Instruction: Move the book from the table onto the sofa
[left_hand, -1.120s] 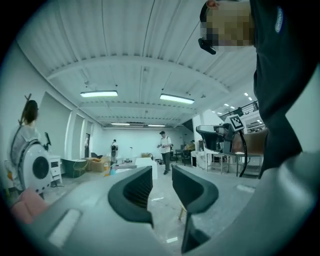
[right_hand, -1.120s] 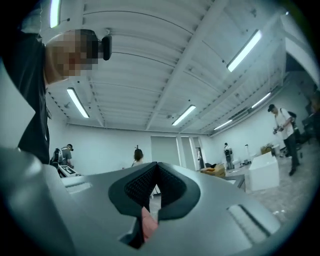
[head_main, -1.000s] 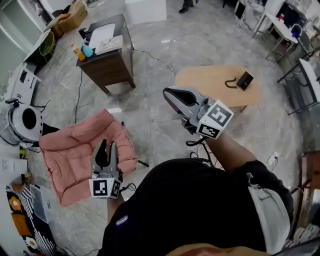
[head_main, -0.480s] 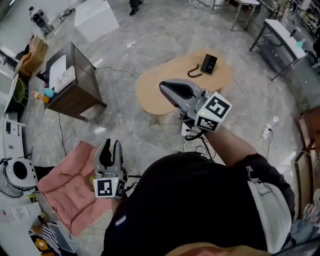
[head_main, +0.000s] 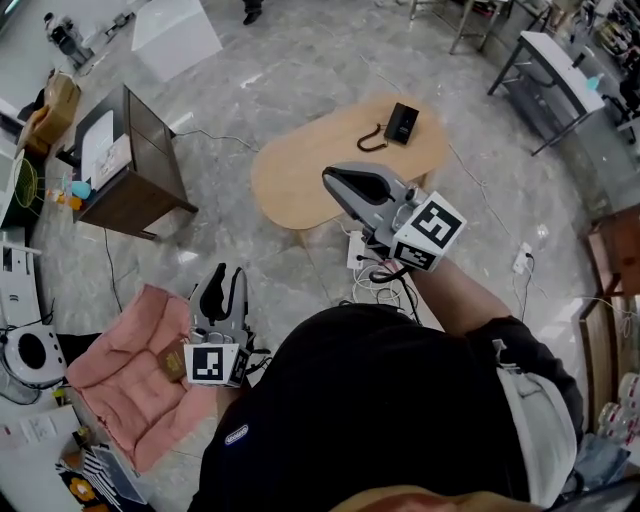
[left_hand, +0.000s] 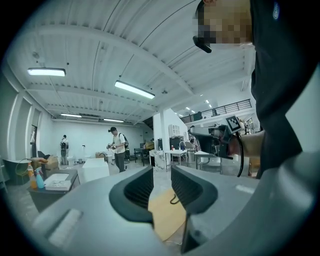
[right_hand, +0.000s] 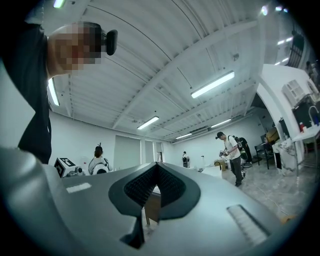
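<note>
Left gripper (head_main: 224, 280) has its jaws a little apart with nothing between them; only the oval table (head_main: 300, 170) shows through the gap. Its partner, the right gripper (head_main: 334, 180), is clenched on nothing. Both ride near level before the body and reach for nothing, which reads as a carry posture rather than a grasp. What I take for the book (head_main: 171, 363), small, brown and flat, lies on the pink cushion (head_main: 120, 370) (likely the sofa), just left of the left gripper's marker cube. A black flat thing (head_main: 403, 122) with a cord, on the table ahead of the right gripper, could be it instead. Underfoot is grey stone floor (head_main: 250, 90). A dark cabinet (head_main: 150, 170) stands ahead-left of the left gripper, in a wide workshop with desks.
</note>
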